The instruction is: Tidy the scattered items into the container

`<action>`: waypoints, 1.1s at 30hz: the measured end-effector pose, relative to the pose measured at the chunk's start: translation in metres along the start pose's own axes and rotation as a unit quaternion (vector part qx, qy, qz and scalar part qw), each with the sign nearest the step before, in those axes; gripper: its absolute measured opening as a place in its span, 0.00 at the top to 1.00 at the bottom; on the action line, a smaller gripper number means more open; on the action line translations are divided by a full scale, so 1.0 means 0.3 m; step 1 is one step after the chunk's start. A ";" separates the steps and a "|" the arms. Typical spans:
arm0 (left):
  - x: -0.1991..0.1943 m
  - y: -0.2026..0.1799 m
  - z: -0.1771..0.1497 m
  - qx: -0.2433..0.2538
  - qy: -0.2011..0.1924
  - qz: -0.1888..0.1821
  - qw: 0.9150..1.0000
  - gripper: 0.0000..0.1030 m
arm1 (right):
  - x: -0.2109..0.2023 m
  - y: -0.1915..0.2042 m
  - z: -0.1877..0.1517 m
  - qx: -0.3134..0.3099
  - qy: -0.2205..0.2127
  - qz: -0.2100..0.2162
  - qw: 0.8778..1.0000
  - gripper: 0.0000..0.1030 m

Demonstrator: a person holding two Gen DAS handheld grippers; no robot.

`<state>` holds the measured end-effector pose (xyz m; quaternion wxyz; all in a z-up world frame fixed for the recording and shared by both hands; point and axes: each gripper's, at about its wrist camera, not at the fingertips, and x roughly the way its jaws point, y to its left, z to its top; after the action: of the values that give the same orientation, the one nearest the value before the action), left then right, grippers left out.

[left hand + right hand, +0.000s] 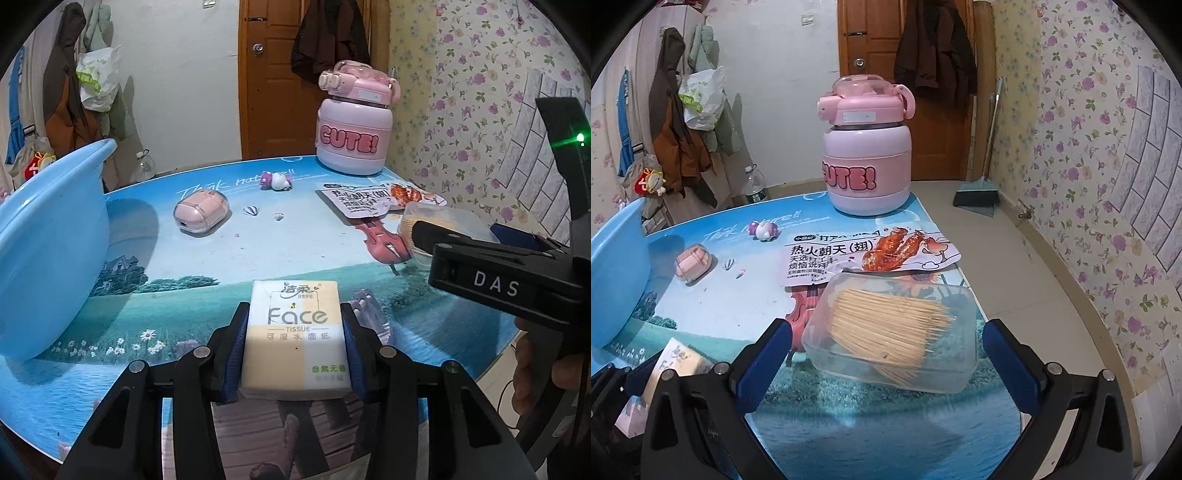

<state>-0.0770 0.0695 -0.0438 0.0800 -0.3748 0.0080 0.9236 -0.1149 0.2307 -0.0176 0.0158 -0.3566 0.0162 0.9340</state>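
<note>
With the left claw (293,332) clamped on the tissue pack (293,328) at the tabletop (221,254) near edge, the grasp step is complete; the right claw (886,354) straddles the toothpick box (892,332) with jaws wide, gripping nothing; next, lift the pack and carry it left to the blue basin (48,240)

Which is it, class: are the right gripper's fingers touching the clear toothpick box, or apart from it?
Apart. The right wrist view shows table between each of the fingers and the toothpick box.

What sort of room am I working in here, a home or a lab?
Most likely a lived-in home room: coats hang on the wall, floral wallpaper covers the right wall, and a broom with dustpan stands by the wooden door.
</note>
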 end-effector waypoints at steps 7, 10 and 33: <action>-0.003 0.022 0.003 -0.008 0.002 0.000 1.000 0.57 | 0.033 -0.001 0.009 0.021 0.012 -0.018 1.000 0.00; -0.005 0.023 0.002 -0.009 0.002 -0.001 1.000 0.57 | 0.043 0.004 0.011 0.019 0.014 -0.021 0.999 0.00; -0.040 0.069 0.005 -0.017 -0.002 0.005 1.000 0.57 | 0.062 -0.018 -0.016 0.026 0.024 -0.007 0.999 0.09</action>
<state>-0.0727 0.0476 -0.0354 0.0690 -0.3743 -0.0054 0.9247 -0.1254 0.2361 -0.0337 0.0314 -0.3784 0.0385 0.9243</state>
